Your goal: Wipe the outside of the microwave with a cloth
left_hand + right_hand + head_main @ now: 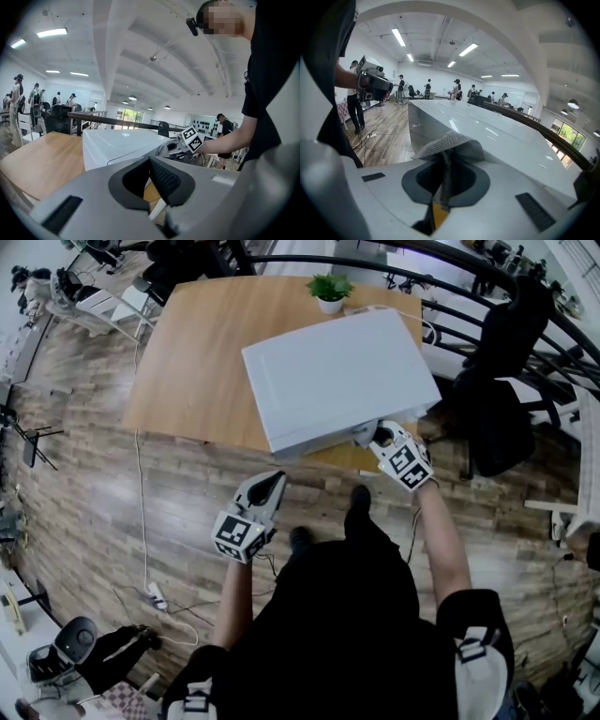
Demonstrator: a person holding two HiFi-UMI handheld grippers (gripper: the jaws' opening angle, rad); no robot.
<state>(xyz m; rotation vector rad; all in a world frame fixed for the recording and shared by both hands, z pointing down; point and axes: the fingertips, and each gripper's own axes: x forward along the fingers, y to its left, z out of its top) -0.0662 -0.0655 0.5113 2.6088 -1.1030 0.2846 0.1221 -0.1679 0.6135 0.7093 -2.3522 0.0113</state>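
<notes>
You are standing at the near edge of the table [187, 371], which is filling the upper middle of the head view. The microwave [337, 371] is sitting on the table's right part, white, turned at an angle, its near corner reaching the table's edge. A small plant [330, 289] is standing just behind it at the top of the frame.

You are holding the right gripper [377, 437] at the microwave's lower right corner. In the right gripper view its jaws are clamping on the cloth [450, 144], a grey knitted piece: one strip is running down between the pads, and the rest is bunching out over the tips like a cap. The bunch is lying against the microwave's near corner, where the side wall and the glossy top are meeting at frame centre.

You are holding the left gripper [270, 484] low and left of centre in the head view, over the wood floor [84, 474], apart from the table and microwave. In its own view the jaws are pressing together with nothing between them, pointing toward the microwave's front.

A power strip [155, 594] with its cable is lying on the floor at lower left.
</notes>
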